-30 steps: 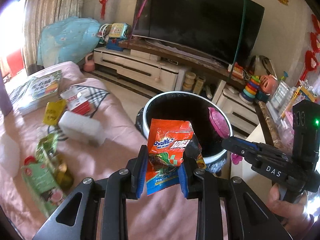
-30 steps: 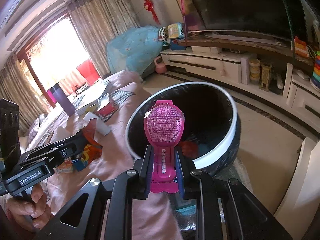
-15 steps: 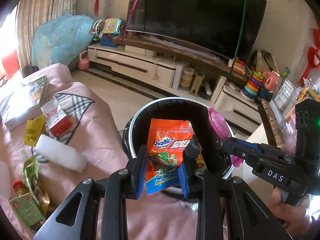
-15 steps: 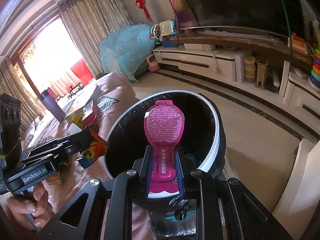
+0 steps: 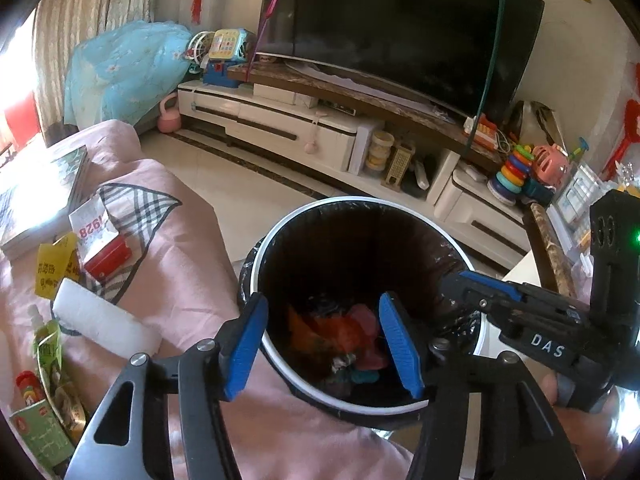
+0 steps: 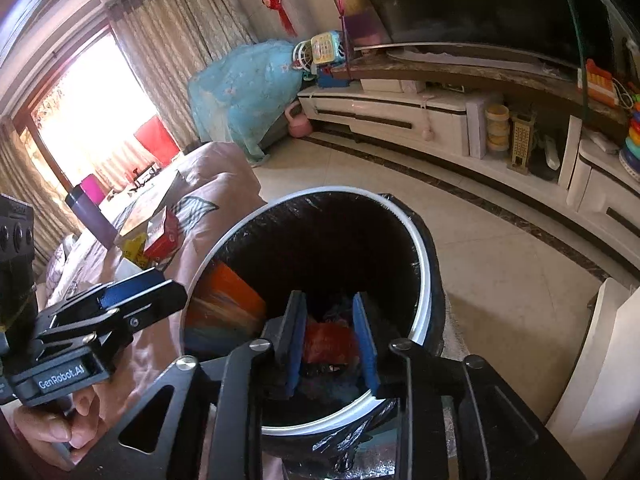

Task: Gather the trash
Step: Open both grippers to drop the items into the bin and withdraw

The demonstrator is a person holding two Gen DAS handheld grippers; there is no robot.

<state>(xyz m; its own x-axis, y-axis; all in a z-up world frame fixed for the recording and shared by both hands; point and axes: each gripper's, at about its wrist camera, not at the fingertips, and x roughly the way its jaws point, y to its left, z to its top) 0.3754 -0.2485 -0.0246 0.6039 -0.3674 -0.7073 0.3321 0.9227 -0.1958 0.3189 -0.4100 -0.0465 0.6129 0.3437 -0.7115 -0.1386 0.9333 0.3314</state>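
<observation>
A round bin [image 5: 280,232] with a white rim and black liner stands beside the pink-covered table; it also shows in the right wrist view [image 6: 420,240]. My left gripper [image 5: 324,344] is open and empty over the bin's mouth. My right gripper [image 6: 330,344] is open and empty over the same bin. The orange wrapper [image 5: 320,334] and the pink packet [image 5: 366,320] lie at the bottom of the bin. In the right wrist view an orange wrapper [image 6: 228,296] sits blurred against the bin's inner wall. More trash lies on the table: a yellow wrapper [image 5: 52,268], green packets [image 5: 48,364], a white roll [image 5: 100,322].
The pink cloth [image 5: 188,280] covers the table left of the bin. A red-and-white box [image 5: 104,248] and a book [image 5: 36,200] lie on it. A purple bottle [image 6: 90,212] stands farther back. A TV cabinet [image 5: 280,124] with toys runs along the wall.
Both grippers have opened over the bin. The orange wrapper and the pink packet have left the jaws and dropped into the bin.
</observation>
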